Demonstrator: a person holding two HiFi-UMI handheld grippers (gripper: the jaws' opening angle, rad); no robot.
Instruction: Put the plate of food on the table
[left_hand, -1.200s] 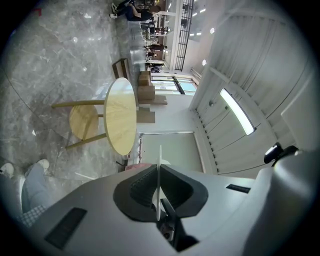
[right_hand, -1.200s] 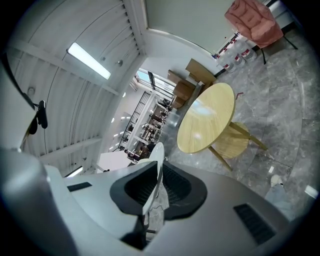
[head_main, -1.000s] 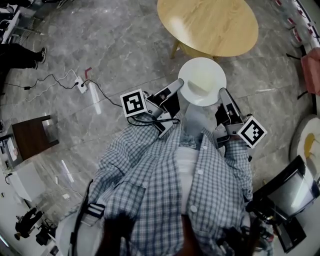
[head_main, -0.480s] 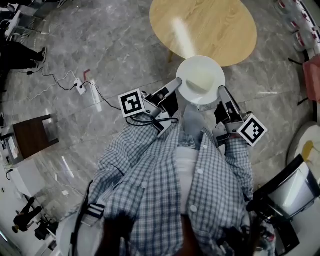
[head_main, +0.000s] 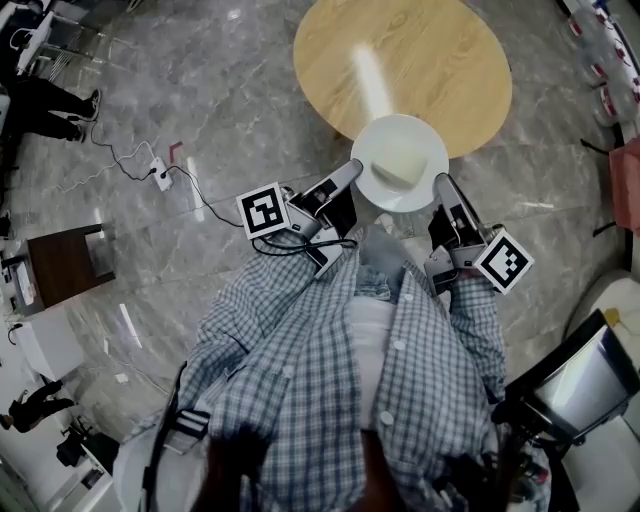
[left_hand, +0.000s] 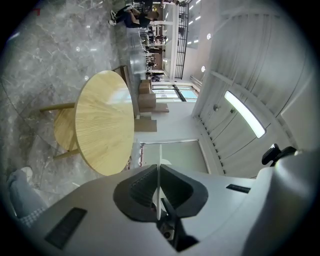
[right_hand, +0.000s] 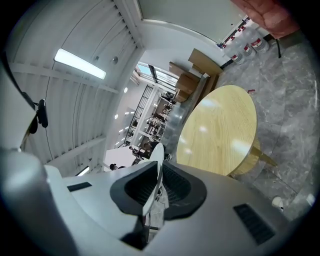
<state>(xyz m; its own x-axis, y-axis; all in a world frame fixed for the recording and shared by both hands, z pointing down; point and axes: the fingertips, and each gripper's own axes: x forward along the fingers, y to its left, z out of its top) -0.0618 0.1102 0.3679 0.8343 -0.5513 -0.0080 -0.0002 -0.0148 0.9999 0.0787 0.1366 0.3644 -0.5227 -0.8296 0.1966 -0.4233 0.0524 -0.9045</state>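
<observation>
Round white plate (head_main: 400, 160), pale lump of food (head_main: 398, 173) on it, level in midair at the round wooden counter's (head_main: 420, 60) near edge.

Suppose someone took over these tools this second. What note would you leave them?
Left tool: shut on the plate's rim.
Right tool: shut on the opposite rim.
Plate: carried between the two tools with pale food on it. In the head view it overlaps the near edge of the round wooden table.
Done: the plate is gripped and has reached the table.
Left: set it down on the table, then open both tools.
</observation>
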